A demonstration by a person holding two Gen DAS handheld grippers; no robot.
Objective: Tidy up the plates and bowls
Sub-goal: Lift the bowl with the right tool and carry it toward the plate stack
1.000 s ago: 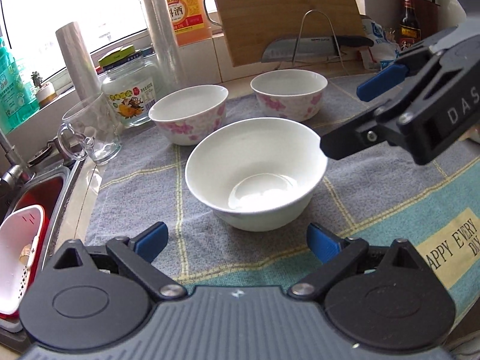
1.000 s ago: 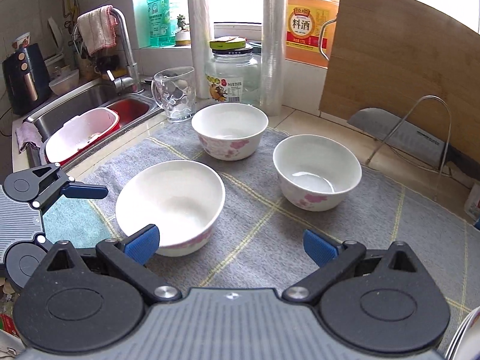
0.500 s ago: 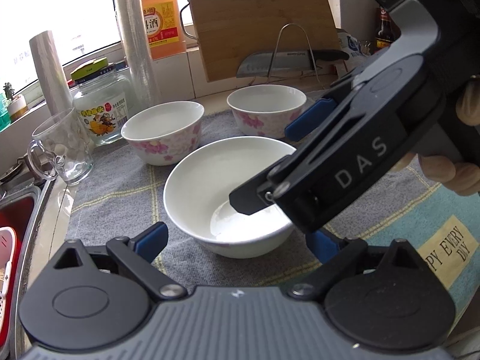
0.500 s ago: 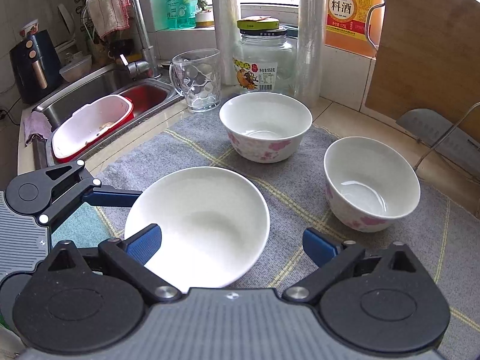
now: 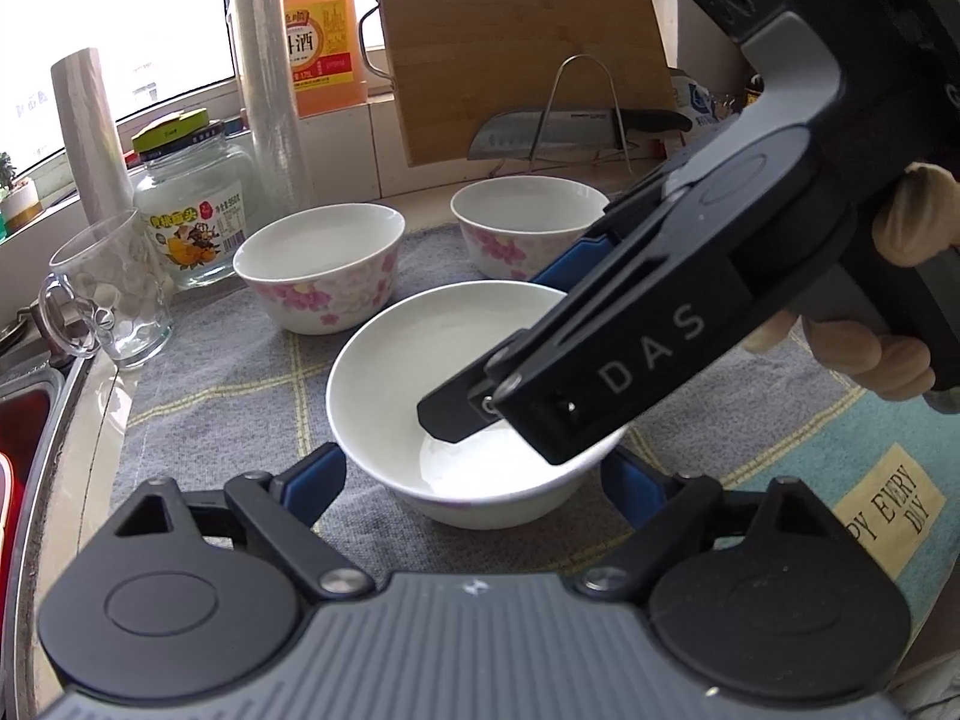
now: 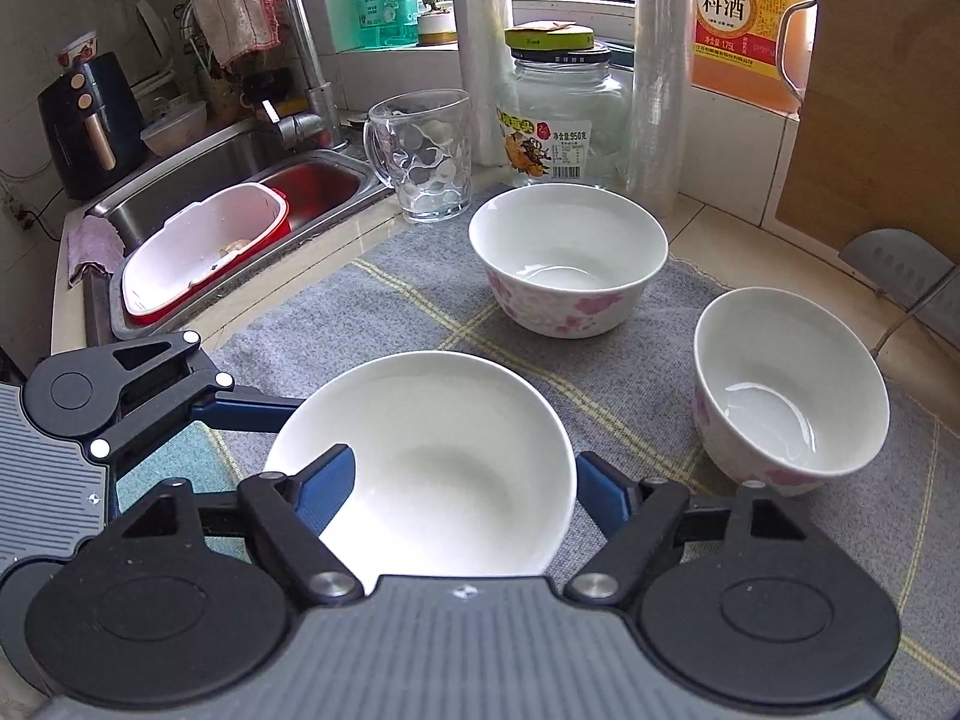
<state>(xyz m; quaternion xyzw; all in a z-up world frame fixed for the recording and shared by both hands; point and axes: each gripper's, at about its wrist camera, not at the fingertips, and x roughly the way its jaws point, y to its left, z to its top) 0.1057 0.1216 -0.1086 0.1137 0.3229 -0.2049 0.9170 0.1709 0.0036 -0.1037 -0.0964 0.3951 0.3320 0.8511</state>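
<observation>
A plain white bowl (image 5: 420, 360) (image 6: 432, 450) stands on a grey checked mat (image 5: 228, 360). My left gripper (image 5: 471, 480) has the bowl's near side between its blue pads; its jaws are closing and I see no firm press. My right gripper (image 6: 462, 480) comes in from the right with closing jaws. Its left pad hangs over the bowl's inside. Its right pad sits at the outer rim. Two floral bowls (image 5: 318, 264) (image 5: 528, 222) stand behind, upright and empty.
A glass mug (image 5: 108, 294) and a jar (image 5: 192, 210) stand at the mat's far left. Beyond them is a sink (image 6: 240, 180) holding a red and white tub (image 6: 198, 246). A cutting board (image 5: 516, 42) and a knife (image 5: 540, 132) lean at the back.
The right gripper has swung in over the white bowl and its jaws have narrowed around the rim. The left jaws have narrowed slightly. The bowl still rests on the mat.
</observation>
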